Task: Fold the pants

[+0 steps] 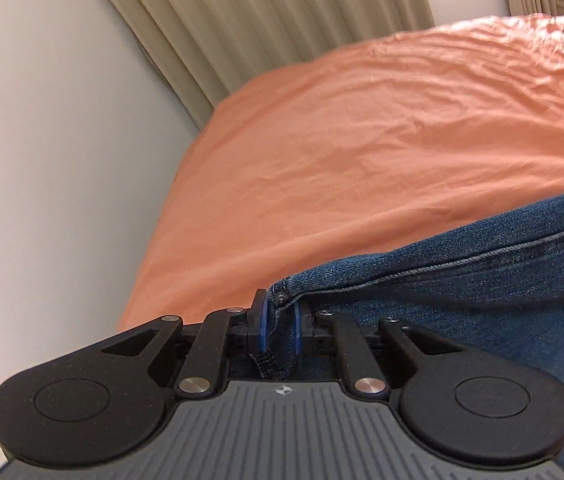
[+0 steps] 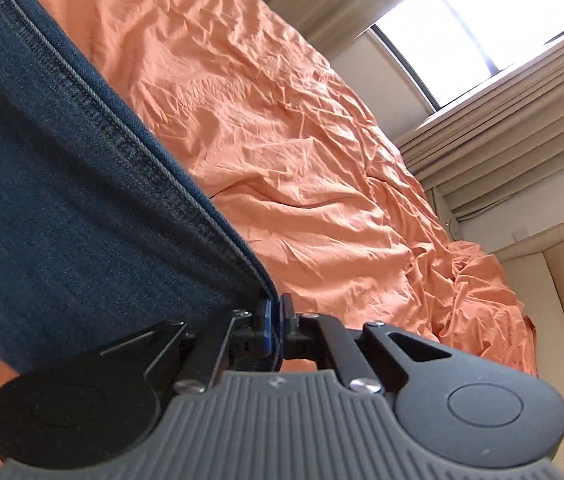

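Blue denim pants (image 1: 461,280) stretch from my left gripper (image 1: 280,322) off to the right, above an orange bedsheet (image 1: 361,140). The left gripper is shut on a seamed corner of the denim, its blue pads pinching a thick fold. In the right wrist view the pants (image 2: 62,168) fill the left side, their stitched edge running diagonally down to my right gripper (image 2: 276,320). That gripper is shut on the denim edge, pads close together. The cloth hangs taut between both grippers; the rest of the pants is out of view.
The wrinkled orange sheet (image 2: 301,140) covers a bed. A pale wall (image 1: 42,160) and beige curtains (image 1: 242,20) stand left of the bed. A bright window (image 2: 481,28) and a cream padded headboard (image 2: 553,300) lie on the right.
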The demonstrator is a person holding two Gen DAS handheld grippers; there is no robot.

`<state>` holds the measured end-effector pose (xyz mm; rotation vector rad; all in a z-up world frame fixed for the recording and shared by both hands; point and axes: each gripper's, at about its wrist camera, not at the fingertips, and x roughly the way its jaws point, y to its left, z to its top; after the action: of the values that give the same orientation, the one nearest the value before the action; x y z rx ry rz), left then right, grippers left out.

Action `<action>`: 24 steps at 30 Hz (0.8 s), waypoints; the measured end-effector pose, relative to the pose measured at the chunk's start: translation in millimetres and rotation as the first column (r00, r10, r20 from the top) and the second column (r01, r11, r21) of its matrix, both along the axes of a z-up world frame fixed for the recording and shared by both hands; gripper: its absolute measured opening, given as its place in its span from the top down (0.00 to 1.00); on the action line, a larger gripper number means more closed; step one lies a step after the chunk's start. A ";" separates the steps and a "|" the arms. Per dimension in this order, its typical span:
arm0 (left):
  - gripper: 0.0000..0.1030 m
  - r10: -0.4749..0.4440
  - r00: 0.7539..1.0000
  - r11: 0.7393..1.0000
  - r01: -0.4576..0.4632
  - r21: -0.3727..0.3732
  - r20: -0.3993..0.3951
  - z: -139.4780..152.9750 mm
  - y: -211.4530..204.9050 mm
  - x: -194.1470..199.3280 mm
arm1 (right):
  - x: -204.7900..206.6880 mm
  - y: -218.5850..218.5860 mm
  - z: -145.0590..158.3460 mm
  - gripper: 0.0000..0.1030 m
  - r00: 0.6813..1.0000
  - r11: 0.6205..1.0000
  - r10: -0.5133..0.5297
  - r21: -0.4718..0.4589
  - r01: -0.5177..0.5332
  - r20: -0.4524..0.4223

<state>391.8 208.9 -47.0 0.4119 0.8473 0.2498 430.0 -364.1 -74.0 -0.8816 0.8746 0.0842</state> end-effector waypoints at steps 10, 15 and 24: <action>0.87 -0.017 0.992 1.000 0.020 0.022 -0.122 -81.8 5.7 64.9 | 72.7 3.9 -83.6 1.00 0.988 1.000 0.012 -0.017 -0.015 -0.155; 0.86 0.003 0.994 1.000 -0.001 0.018 -0.113 -91.2 5.8 70.6 | 78.1 1.8 -95.7 1.00 0.991 0.999 -0.036 0.014 0.038 -0.129; 0.34 0.019 0.995 0.998 -0.025 -0.051 -0.098 -53.9 10.3 58.5 | 55.5 10.4 -52.1 0.50 0.988 0.986 -0.154 0.057 0.155 -0.026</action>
<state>450.3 219.3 -101.0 0.3685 0.9526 0.2290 485.5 -353.7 -126.2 -0.7567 0.9535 -0.0155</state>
